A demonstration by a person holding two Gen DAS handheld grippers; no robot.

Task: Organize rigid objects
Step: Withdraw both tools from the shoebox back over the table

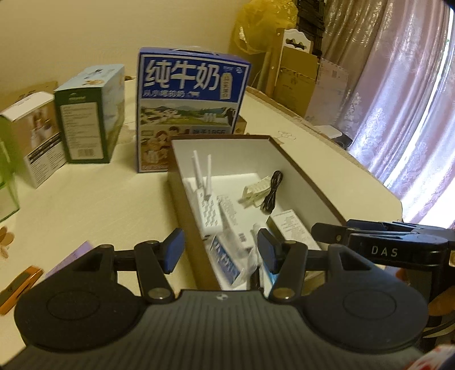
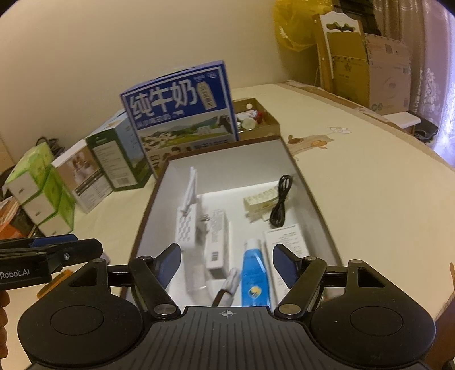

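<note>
Brown-rimmed box [image 2: 310,182] held a blue tube [image 2: 251,273] at six o'clock; left gripper [image 1: 220,253] and right gripper [image 2: 226,266] hovered released, empty.

The place looked like a lived-in room of a home. A table [image 2: 369,199] under a cream cloth printed with small flowers served as the landmark. On it stood a blue milk carton box [image 1: 190,108] and retail boxes [image 1: 91,113] to its left. Beyond the table's far right corner, flattened cardboard boxes [image 2: 369,68] and a yellow plastic bag [image 1: 256,25] leaned against the wall. Pink patterned curtains [image 1: 398,99] hung along its right side.
</note>
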